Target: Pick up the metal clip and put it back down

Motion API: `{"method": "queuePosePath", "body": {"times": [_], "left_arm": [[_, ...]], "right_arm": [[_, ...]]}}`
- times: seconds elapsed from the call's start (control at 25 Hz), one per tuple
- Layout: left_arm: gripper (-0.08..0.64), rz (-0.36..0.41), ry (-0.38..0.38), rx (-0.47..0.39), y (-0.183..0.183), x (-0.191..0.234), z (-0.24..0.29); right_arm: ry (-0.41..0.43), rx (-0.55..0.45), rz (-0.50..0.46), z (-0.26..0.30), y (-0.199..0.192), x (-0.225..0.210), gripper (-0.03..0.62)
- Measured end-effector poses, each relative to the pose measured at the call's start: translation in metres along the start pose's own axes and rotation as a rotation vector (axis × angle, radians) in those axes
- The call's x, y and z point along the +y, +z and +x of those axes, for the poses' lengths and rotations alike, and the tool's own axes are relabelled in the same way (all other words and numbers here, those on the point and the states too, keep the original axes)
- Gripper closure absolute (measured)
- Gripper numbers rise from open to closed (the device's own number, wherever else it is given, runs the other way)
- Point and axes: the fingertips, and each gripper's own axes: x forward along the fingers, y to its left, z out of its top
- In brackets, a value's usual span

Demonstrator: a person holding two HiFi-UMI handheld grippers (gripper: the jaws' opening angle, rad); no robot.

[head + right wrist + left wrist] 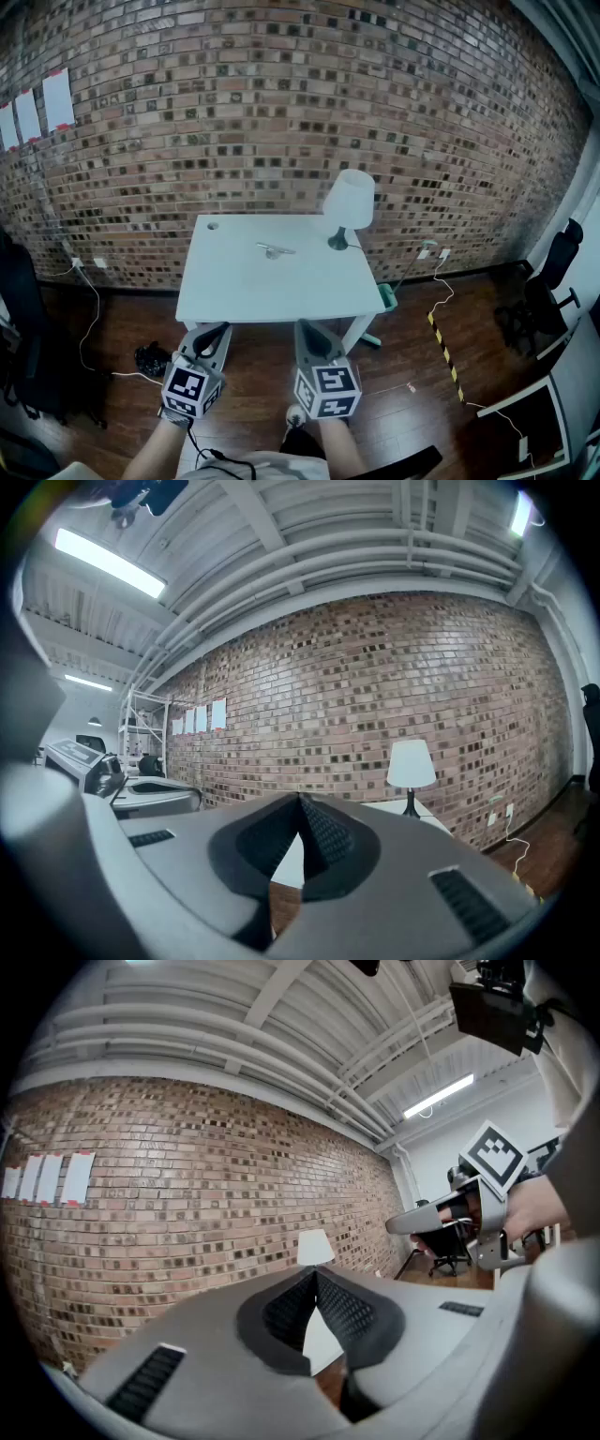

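Observation:
A small metal clip [275,249] lies on the white table [234,286], near its middle towards the back. Both grippers hang well short of the table, over the wooden floor. My left gripper [223,328] is shut with nothing in it; its jaws meet at the tips in the left gripper view [314,1271]. My right gripper [306,326] is shut and empty too, its tips touching in the right gripper view [300,799]. The clip itself does not show in either gripper view.
A white lamp [348,204] on a dark base stands at the table's back right corner. A brick wall [281,112] rises behind the table. Cables [89,309] and a dark bundle [150,358] lie on the floor at left; an office chair [548,300] is far right.

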Motion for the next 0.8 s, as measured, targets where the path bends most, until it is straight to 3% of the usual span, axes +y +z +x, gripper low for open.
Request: {"method": "queuePosePath", "body": {"times": [0.28, 0.56, 0.8], "left_arm": [[0.551, 0.012, -0.016, 0.032, -0.027, 0.021, 0.070], [0.551, 0.013, 0.011, 0.084, -0.042, 0.068, 0.188], [0.551, 0.033, 0.069, 0.036, -0.031, 0.108, 0.280]], "right_arm": [[-0.015, -0.009, 0.001, 0.065, -0.007, -0.045, 0.607], [0.001, 0.025, 0.020, 0.170, -0.013, -0.119, 0.607], [0.024, 0.029, -0.033, 0.250, 0.008, -0.182, 0.607]]}}
